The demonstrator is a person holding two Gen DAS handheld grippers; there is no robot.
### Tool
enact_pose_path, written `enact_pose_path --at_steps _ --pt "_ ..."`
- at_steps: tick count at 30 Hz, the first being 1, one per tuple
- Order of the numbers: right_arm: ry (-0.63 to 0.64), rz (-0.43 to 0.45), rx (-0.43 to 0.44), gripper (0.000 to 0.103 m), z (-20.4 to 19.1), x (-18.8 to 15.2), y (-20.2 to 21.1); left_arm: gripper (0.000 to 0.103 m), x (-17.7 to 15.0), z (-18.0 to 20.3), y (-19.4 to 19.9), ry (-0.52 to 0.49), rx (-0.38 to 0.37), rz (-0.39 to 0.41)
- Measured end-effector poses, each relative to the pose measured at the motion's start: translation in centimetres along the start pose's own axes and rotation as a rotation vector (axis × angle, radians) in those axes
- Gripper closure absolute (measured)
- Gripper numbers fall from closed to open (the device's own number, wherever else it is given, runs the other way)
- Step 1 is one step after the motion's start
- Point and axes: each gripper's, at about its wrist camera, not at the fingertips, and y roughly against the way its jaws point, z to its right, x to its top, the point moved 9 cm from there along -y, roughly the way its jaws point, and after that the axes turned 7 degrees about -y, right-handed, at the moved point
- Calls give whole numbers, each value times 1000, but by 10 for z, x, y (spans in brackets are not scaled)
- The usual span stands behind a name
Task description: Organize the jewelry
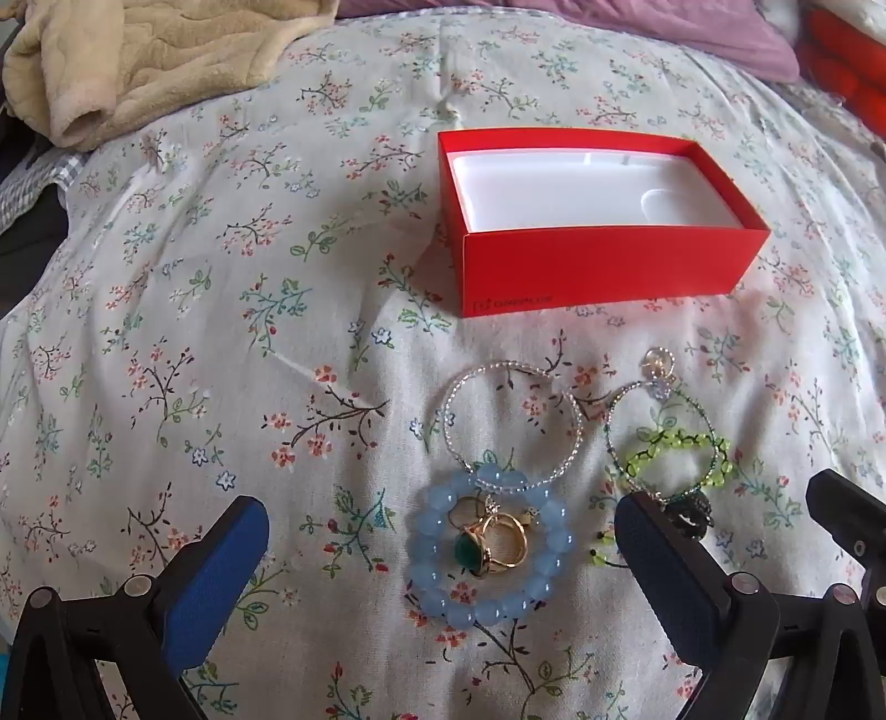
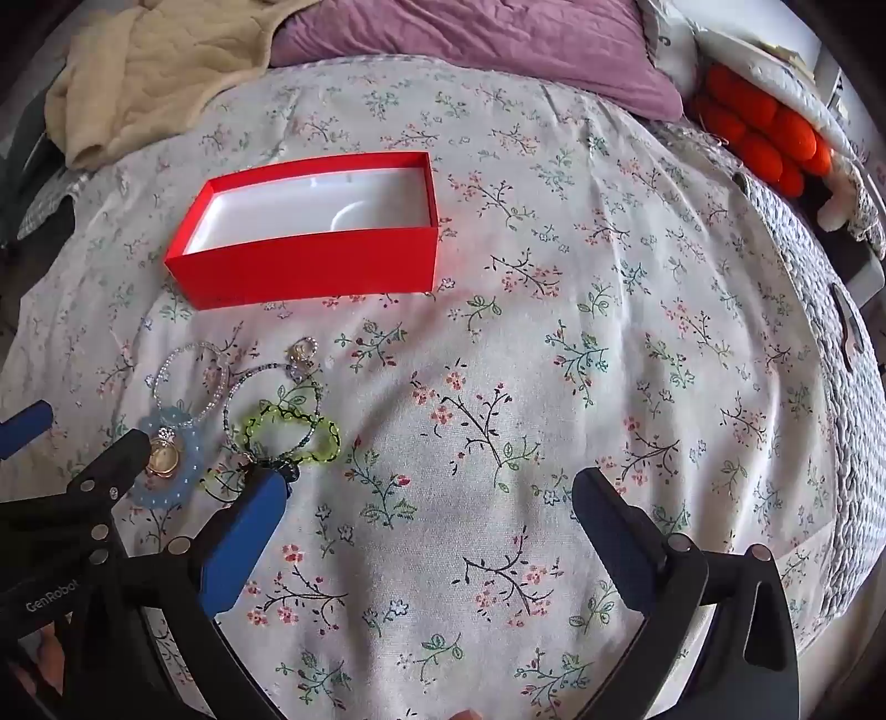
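Note:
An open red box (image 1: 609,271) with a white lining sits on the floral bedspread; it also shows in the right wrist view (image 2: 310,271). In front of it lie a silver hoop (image 1: 512,423), a blue bead bracelet (image 1: 490,554) with gold rings (image 1: 498,545) inside, a thin beaded hoop with a charm (image 1: 659,421) and a green bead bracelet (image 1: 681,451). My left gripper (image 1: 437,531) is open, its jaws either side of the blue bracelet. My right gripper (image 2: 426,498) is open and empty, right of the jewelry; the green bracelet (image 2: 293,437) lies near its left finger.
A beige blanket (image 1: 149,61) lies at the back left and a purple pillow (image 2: 476,44) at the back. Orange cushions (image 2: 769,138) sit at the far right by the bed's edge (image 2: 830,443).

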Motion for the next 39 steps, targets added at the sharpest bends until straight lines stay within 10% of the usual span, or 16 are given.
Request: enact_pose_path --at_steps 39 --pt "-10 1 -9 0 4 0 -1 0 0 0 3 -5 -13 5"
